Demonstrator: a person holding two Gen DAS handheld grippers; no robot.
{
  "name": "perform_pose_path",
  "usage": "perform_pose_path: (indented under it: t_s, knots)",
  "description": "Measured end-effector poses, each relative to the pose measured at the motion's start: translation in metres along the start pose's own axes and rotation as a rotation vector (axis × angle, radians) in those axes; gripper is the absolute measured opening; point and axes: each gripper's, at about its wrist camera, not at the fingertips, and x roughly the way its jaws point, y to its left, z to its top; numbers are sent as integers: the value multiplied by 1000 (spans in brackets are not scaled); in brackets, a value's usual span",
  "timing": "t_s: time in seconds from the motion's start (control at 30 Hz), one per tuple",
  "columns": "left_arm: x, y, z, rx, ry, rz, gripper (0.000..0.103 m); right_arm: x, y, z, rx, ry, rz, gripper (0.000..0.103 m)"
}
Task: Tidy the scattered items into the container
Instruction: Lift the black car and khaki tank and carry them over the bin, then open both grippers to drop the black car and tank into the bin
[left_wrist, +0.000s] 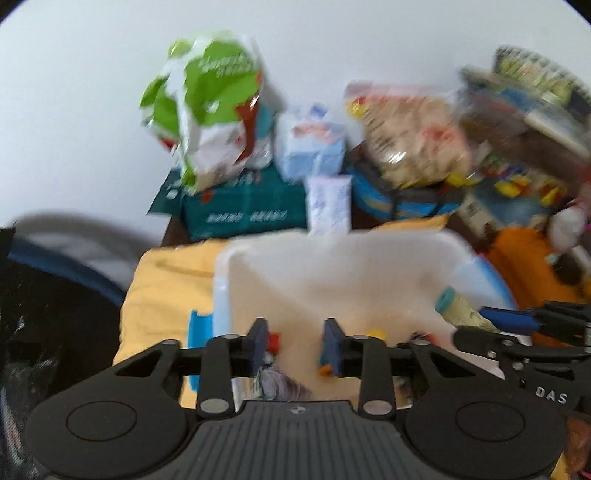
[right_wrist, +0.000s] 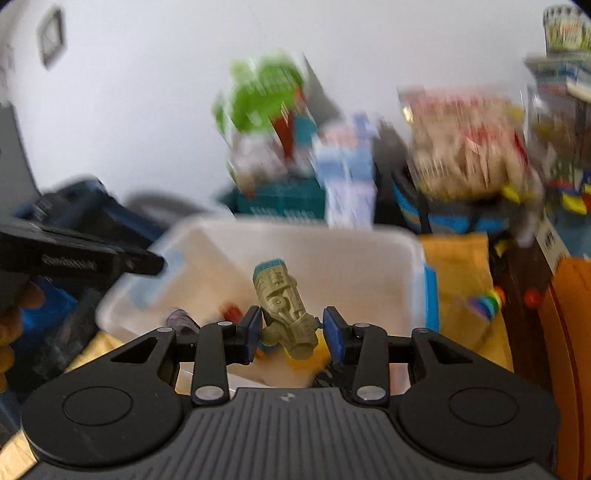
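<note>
A white plastic container (left_wrist: 332, 258) with blue clips sits on a yellow cloth (left_wrist: 162, 291); it also shows in the right wrist view (right_wrist: 332, 240). My left gripper (left_wrist: 295, 341) is open and empty over the container's near side, above small red, yellow and grey items inside. My right gripper (right_wrist: 293, 330) is open over the container. An olive-green toy with a teal top (right_wrist: 284, 306) sits between its fingers, touching the left pad only. The toy (left_wrist: 461, 308) and the right gripper (left_wrist: 517, 325) also show at the right of the left wrist view.
Behind the container stand a green-and-white bag (left_wrist: 210, 107), a pale blue carton (left_wrist: 314, 144), a snack bag (left_wrist: 413, 136) and a teal box (left_wrist: 243, 206). A rainbow-coloured toy (right_wrist: 487, 302) lies on the yellow cloth at the right. Orange cloth (left_wrist: 524, 266) lies further right.
</note>
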Motion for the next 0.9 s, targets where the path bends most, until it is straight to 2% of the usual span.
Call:
perform_pose_path:
  t_s: [0.03,0.07,0.13,0.5,0.7,0.73,0.8,0.9]
  knots:
    - [4,0,-1,-1,13,8,56,3,0,-2,-1,14,-14,79]
    - [3,2,-3,-5,7,12,56,2,-1,-4,0,7,-29,86]
    - [4,8,-6,-17,7,3,60,-4,-3,-9,-3,-26,-31,88]
    - [-9,2,-19,-8,14,8,61,-21,3,-15,-10,-58,-28,90]
    - [-45,-2,-18,-49,-20,72,65,-42,9,-10,23,-91,-75,100]
    - [-52,-3,-17,-50,-32,85,66,-47,10,-8,27,-99,-84,101]
    - [-66,-6,-15,-50,-58,105,73,-58,14,-5,32,-116,-90,103]
    - [-80,-14,-10,-21,-69,115,74,-67,22,0,23,-120,-119,103]
